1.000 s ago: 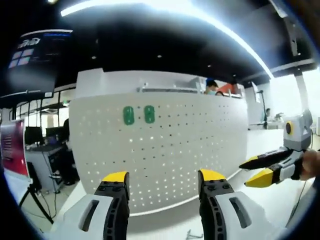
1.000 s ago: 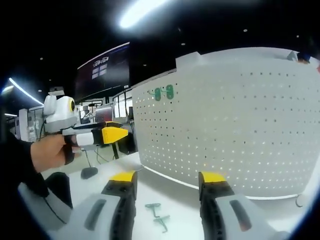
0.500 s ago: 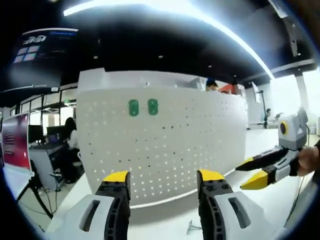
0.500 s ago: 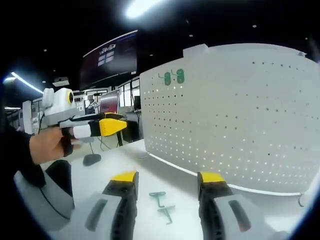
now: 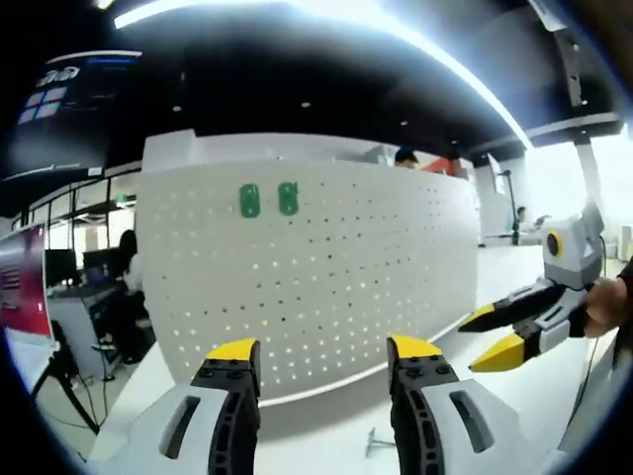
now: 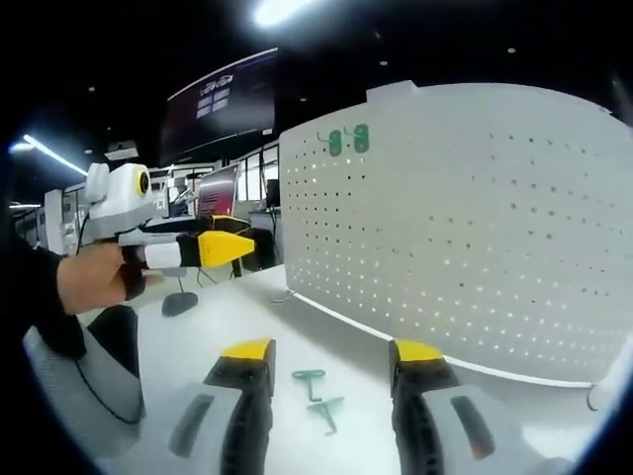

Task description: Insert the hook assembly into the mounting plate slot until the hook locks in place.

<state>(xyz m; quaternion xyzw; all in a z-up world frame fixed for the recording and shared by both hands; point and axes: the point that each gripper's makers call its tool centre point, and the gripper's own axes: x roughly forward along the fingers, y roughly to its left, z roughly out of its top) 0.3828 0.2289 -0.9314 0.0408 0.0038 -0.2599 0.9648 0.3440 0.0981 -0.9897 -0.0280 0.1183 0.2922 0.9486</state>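
pegboard [image 6: 465, 218]: 1 | mounted green hooks [image 6: 346, 141]: 2 | loose green hooks [image 6: 318, 393]: 2

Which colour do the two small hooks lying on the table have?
The hooks are green, best seen in the right gripper view.

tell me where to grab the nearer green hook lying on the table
Likely by its straight shank, coming down from above with the right gripper: the green hook lies flat on the white table, so its thin shank is what open jaws can close across.

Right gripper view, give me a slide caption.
Open right gripper above two green hooks on the table, facing a white pegboard.
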